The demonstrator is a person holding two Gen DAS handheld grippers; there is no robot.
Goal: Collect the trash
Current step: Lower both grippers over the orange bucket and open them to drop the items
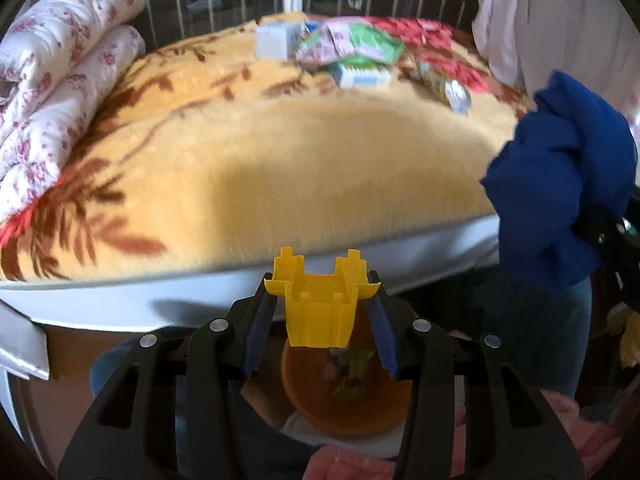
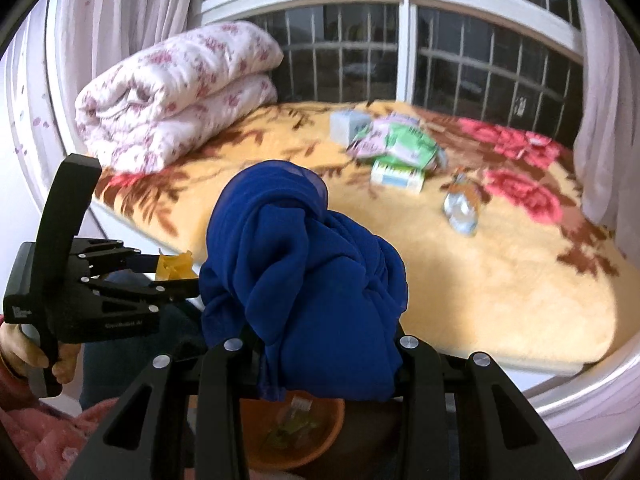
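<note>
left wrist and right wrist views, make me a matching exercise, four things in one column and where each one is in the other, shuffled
Things:
1. yellow plastic piece
2. blue cloth
3. orange basin
4. folded floral quilt

Places:
A. below both grippers
B. left end of the bed
C. in the right gripper
D. in the left gripper

Pairs: 1-D, 2-C, 3-A, 4-B

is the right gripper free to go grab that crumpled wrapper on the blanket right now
Probably not: the right gripper is shut on a bunched blue cloth, so it has no free grip for the crumpled wrapper.
</note>
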